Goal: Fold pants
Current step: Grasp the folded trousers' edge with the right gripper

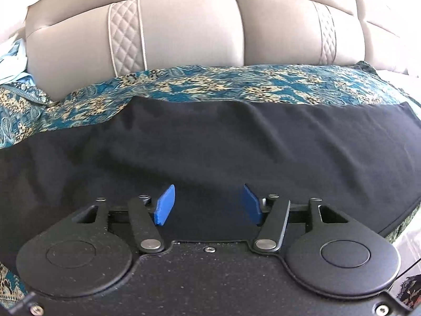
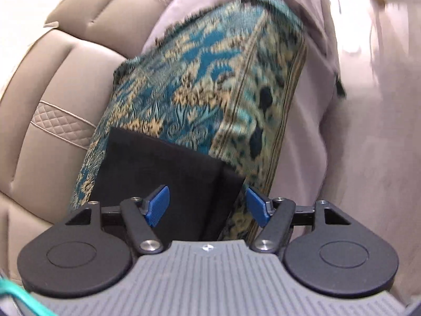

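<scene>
The black pants (image 1: 210,144) lie spread across a teal and gold patterned cloth (image 1: 210,81) on a sofa seat. My left gripper (image 1: 208,204) is open just above the near part of the pants, with its blue pads (image 1: 165,205) apart and nothing between them. In the right wrist view one end of the pants (image 2: 163,173) shows with a layer folded over it. My right gripper (image 2: 208,205) is open over that end, its blue pads (image 2: 158,205) apart and empty. This view is tilted and a little blurred.
The beige leather sofa backrest (image 1: 184,31) with quilted stripes rises right behind the cloth. A light blue fabric (image 1: 13,58) lies at the far left. In the right wrist view the beige seat cushion (image 2: 342,131) lies beside the patterned cloth (image 2: 210,79).
</scene>
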A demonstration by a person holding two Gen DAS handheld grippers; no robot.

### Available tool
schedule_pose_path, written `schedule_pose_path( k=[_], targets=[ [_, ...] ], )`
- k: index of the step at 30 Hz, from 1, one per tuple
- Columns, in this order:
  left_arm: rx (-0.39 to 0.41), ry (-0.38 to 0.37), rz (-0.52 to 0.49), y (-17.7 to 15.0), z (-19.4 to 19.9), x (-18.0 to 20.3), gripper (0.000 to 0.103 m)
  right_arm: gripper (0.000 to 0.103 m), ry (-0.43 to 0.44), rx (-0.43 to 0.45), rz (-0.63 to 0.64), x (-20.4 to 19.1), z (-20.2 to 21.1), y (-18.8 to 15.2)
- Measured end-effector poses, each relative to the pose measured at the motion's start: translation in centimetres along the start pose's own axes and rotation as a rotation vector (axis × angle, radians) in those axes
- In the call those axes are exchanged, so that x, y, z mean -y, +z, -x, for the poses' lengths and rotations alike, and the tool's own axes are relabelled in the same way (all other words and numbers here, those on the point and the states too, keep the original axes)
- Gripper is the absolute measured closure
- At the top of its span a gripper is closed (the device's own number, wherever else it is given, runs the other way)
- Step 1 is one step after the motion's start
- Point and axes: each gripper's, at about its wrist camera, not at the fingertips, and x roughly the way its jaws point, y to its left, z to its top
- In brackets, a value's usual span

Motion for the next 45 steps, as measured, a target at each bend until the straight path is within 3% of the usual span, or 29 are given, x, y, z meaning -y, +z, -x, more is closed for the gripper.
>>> schedule_pose_path(
  k=[6, 13, 16, 18, 21, 25, 26, 28, 31, 33, 35, 38, 43, 45],
  targets=[
    [-0.014, 0.002, 0.004, 0.0, -0.2, 0.6, 0.045, 0.023, 0.02, 0.03, 0.052, -1.4, 0.4, -0.9],
    [0.033, -0.016, 0.068, 0.1, 0.3, -0.3, 0.045, 0.024, 0.077, 0.06, 0.058, -1.8, 1.0, -0.8],
    [0.035, -0.003, 0.059, 0.1, 0.2, -0.3, 0.046, 0.039, 0.068, 0.057, 0.049, -1.8, 0.3, -0.6],
    [0.036, -0.001, 0.055, -0.1, 0.1, -0.2, 0.047, 0.059, 0.039, 0.086, 0.087, -2.3, 0.4, -0.9],
    [0.031, -0.004, 0.053, -0.3, -0.1, -0.3, 0.048, 0.062, 0.048, 0.107, 0.185, -3.8, 0.8, -1.5],
    [0.02, 0.001, 0.056, -0.6, -0.4, -0.4, 0.049, 0.061, -0.042, 0.116, 0.309, -5.9, -0.4, -2.4],
    [0.019, 0.001, 0.059, -0.6, -0.4, -0.6, 0.049, 0.064, -0.062, 0.129, 0.342, -6.6, -0.6, -2.6],
    [0.021, 0.004, 0.068, -0.6, -0.3, -1.0, 0.052, 0.089, -0.082, 0.14, 0.379, -7.8, -0.9, -2.9],
    [0.02, 0.016, 0.099, -0.8, 0.0, -2.1, 0.059, 0.094, -0.073, 0.157, 0.388, -9.7, -1.2, -3.7],
    [0.02, 0.021, 0.13, -0.9, 0.3, -3.3, 0.07, 0.094, -0.04, 0.17, 0.429, -12.2, -1.2, -4.8],
    [0.012, 0.029, 0.166, -1.3, 0.5, -4.7, 0.076, 0.095, 0.025, 0.165, 0.506, -15.2, -1.1, -6.7],
    [0.004, 0.06, 0.212, -1.8, 1.1, -6.5, 0.076, 0.095, 0.125, 0.126, 0.639, -19.8, -0.9, -11.1],
    [-0.013, 0.089, 0.286, -2.8, 2.0, -9.7, 0.076, 0.095, 0.331, -0.035, 0.95, -26.2, -0.1, -23.2],
    [-0.022, 0.077, 0.323, -3.3, 2.4, -10.9, 0.077, 0.095, 0.403, -0.127, 1.126, -27.6, 0.3, -29.5]
  ],
)
